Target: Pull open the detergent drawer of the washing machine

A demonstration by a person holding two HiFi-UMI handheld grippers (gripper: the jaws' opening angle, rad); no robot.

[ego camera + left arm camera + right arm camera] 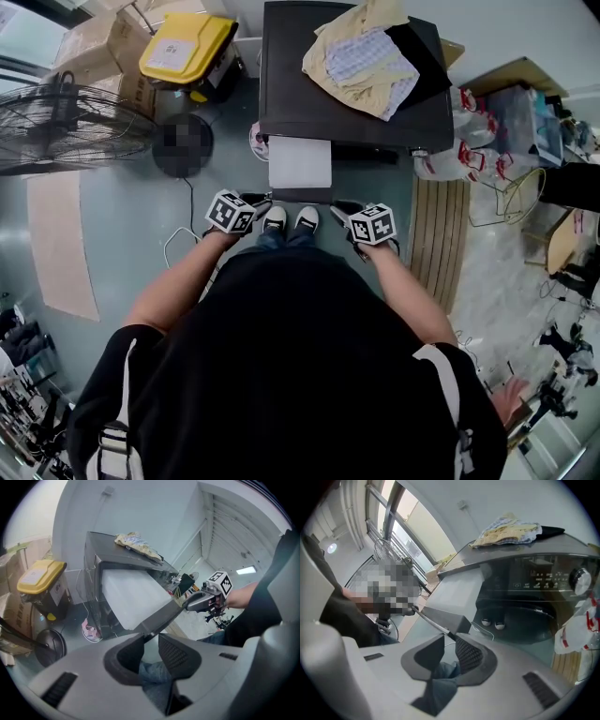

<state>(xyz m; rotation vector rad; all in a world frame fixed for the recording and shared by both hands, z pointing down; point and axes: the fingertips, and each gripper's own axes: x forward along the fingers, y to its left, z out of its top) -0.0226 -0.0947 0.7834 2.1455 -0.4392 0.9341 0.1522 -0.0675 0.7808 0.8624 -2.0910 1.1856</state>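
1. Before the person's feet stands the dark washing machine (309,103), clothes (361,56) heaped on its top
2. Out of its front juts the detergent drawer (300,161), pulled open
3. Left claw (150,641) and right claw (449,639) each clench one end of the drawer's dark front panel

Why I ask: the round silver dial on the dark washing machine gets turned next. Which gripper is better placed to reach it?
Right, probably. The right gripper holds the dark grey front panel of the white drawer at the end nearer the dial; the left gripper holds its far end.
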